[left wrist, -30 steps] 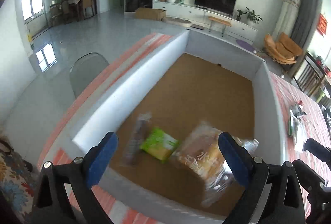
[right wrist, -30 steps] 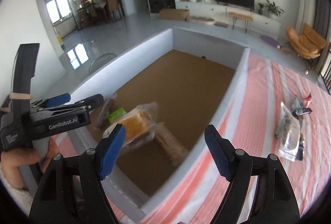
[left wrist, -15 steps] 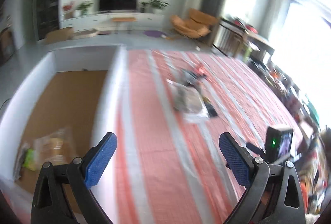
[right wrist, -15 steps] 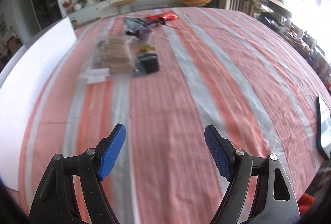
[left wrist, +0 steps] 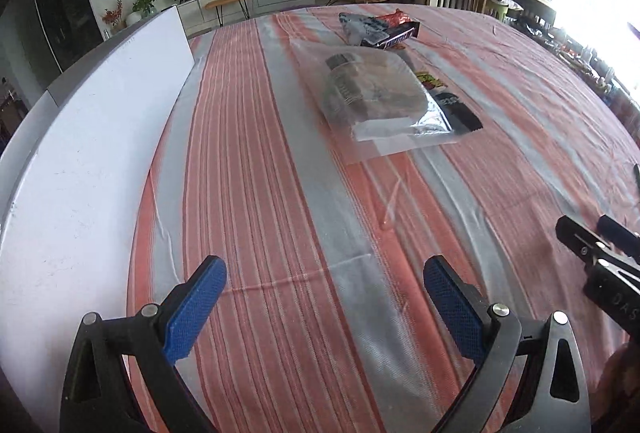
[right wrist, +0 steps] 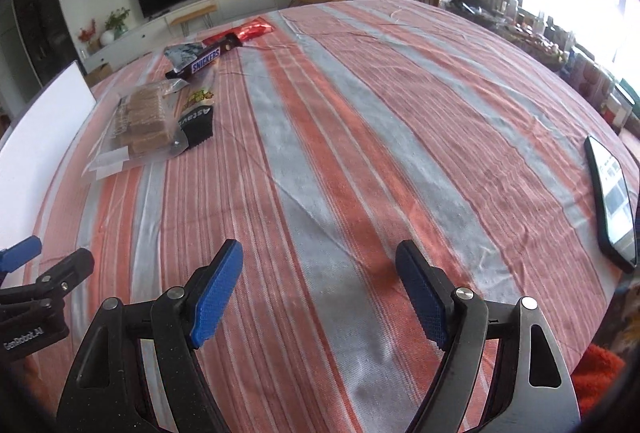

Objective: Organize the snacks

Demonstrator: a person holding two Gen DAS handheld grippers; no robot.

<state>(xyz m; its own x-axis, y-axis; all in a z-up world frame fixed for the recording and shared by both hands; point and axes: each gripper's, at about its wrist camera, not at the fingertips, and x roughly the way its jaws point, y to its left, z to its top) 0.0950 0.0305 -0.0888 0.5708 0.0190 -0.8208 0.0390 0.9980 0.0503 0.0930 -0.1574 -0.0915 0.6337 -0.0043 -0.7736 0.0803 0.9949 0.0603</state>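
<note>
Several snacks lie together on the striped tablecloth. A clear bag of brown biscuits point(left wrist: 372, 89) point(right wrist: 142, 117) is nearest. A black packet point(left wrist: 460, 111) point(right wrist: 196, 125) lies beside it. A Snickers bar point(left wrist: 394, 35) point(right wrist: 204, 59), a grey packet point(left wrist: 354, 25) and a red wrapper point(right wrist: 254, 30) lie farther off. My left gripper point(left wrist: 324, 301) is open and empty, well short of the biscuit bag. My right gripper point(right wrist: 320, 289) is open and empty, to the right of the pile. The white box wall point(left wrist: 84, 137) point(right wrist: 36, 121) stands at the left.
A phone point(right wrist: 612, 201) lies at the table's right edge. The right gripper's body shows at the right of the left wrist view point(left wrist: 600, 265); the left gripper's body shows at the left of the right wrist view point(right wrist: 36, 297). Cluttered shelves stand beyond the table's right side.
Both grippers have swung right, away from the box holding snacks, and now face the snack pile on the tablecloth. Both stayed open and empty.
</note>
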